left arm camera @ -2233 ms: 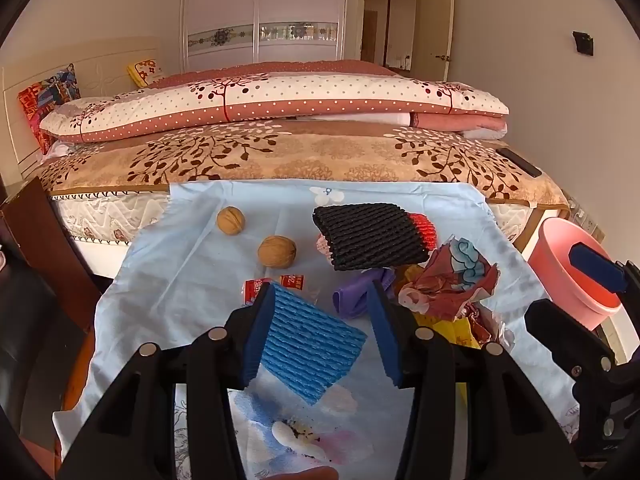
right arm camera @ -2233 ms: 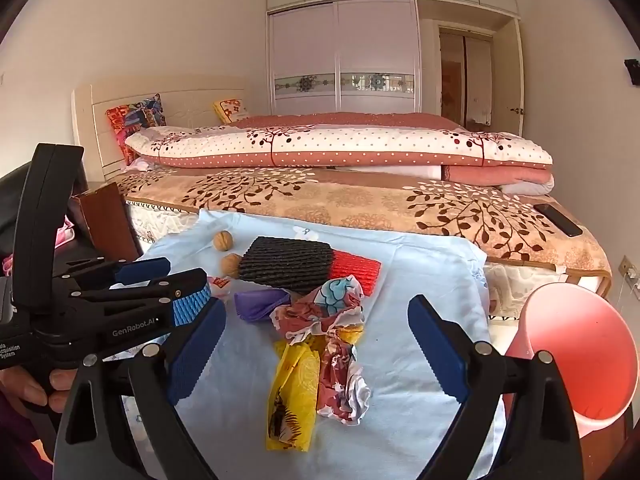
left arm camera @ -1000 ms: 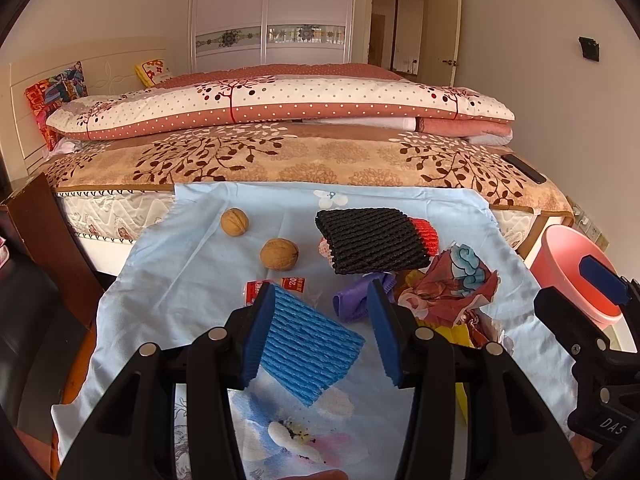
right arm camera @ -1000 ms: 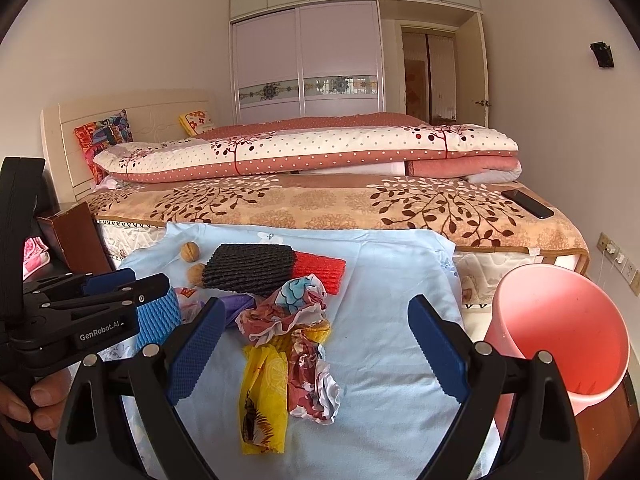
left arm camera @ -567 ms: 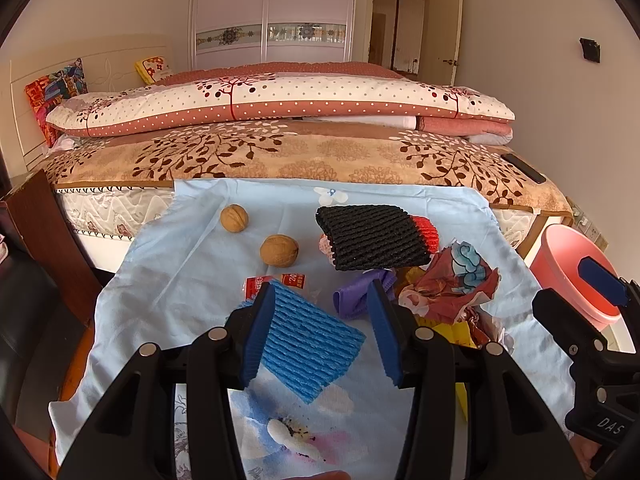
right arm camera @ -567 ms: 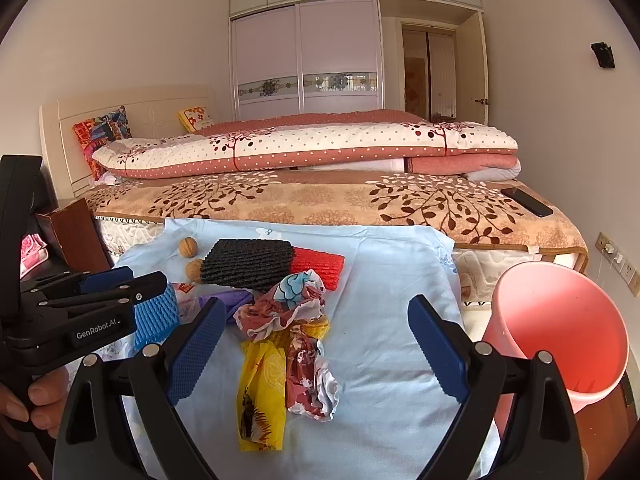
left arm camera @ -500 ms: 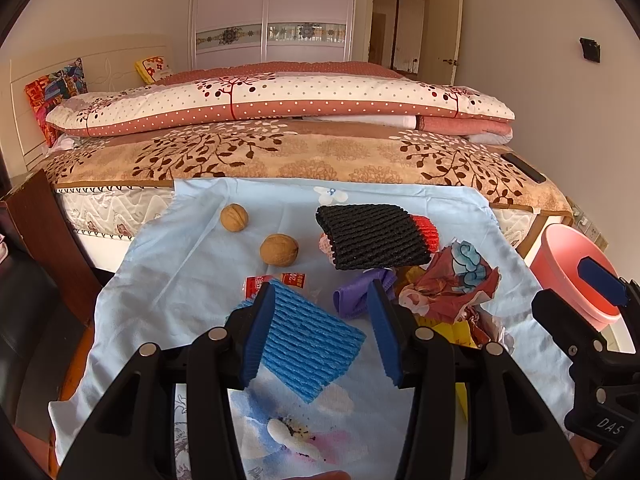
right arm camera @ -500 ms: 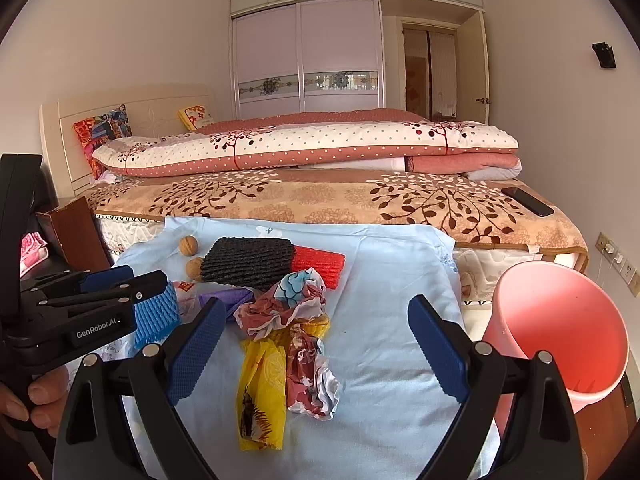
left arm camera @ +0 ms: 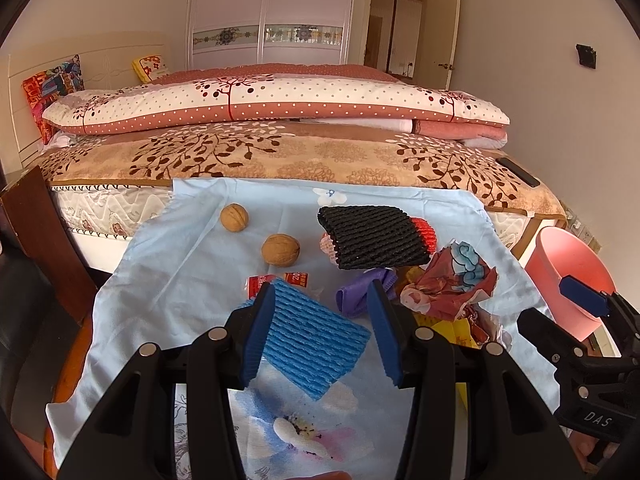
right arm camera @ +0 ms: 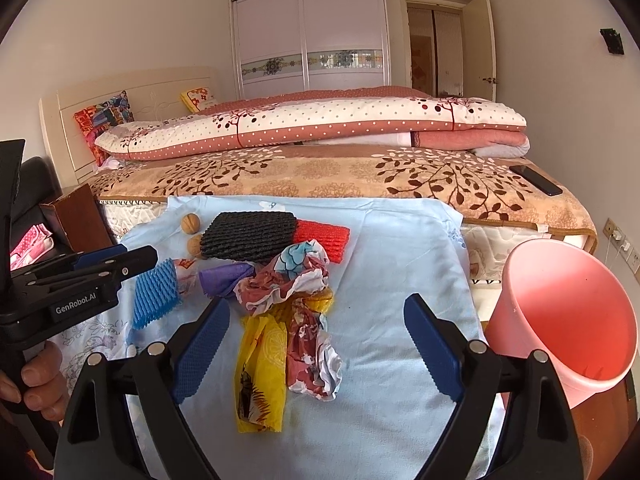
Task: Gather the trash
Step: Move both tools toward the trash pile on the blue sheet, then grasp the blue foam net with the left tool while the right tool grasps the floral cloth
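Left gripper (left arm camera: 324, 330): jaws partly spread, straddling the blue foam net (left arm camera: 310, 346), not clamped. Right gripper (right arm camera: 316, 344): jaws wide, empty, above the yellow wrapper (right arm camera: 260, 372). Pink bin (right arm camera: 568, 316): beside the table's right edge. Crumpled printed wrapper (right arm camera: 288, 280): mid-cloth. Foam net likely light, soft, springy; pinch across its flat faces near an edge.

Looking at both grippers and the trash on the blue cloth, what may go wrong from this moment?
1. The left gripper straddles the blue foam net with its jaws apart; closing askew may catch only a corner, or pinch the cloth.
2. The pink bin stands off the table's far side from this net, so a loose grip may drop it on the way.
3. The two walnuts may roll if the cloth is tugged.
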### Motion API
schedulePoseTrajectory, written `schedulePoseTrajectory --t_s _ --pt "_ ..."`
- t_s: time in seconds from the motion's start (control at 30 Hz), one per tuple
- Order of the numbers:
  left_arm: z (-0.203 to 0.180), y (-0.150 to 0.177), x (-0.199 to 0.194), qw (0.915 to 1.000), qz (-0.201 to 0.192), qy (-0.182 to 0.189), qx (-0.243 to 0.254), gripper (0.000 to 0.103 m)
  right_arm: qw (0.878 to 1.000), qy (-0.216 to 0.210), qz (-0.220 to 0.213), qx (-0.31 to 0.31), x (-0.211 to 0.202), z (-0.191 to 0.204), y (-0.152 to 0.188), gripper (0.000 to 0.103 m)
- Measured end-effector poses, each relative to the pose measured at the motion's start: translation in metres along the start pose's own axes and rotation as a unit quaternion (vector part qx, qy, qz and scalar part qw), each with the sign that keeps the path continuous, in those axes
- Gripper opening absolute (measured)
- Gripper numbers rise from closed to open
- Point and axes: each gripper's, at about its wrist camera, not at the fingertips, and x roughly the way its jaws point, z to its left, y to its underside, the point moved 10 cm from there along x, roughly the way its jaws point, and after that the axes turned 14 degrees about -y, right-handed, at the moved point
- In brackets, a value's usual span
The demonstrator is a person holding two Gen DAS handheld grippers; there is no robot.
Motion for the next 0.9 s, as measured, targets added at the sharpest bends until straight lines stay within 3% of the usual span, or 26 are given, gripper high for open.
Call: schedulePoseTrajectory --t_s 0.2,0.5,0.9 --pt "0.010 0.005 0.002 1.0000 0.007 0.005 -0.004 0.048 0.999 -0.021 0.026 0.020 0.010 -0.002 0.011 0.077" --pt "0.025 0.020 0.009 0.9997 0.025 0.007 -0.003 0.048 0.998 -0.036 0.043 0.020 0.016 0.006 0.018 0.077" --pt "0.035 0.035 0.035 0.9944 0.090 0.030 -0.046 0.048 0.998 -0.045 0.051 0.019 0.023 0.008 0.021 0.077"
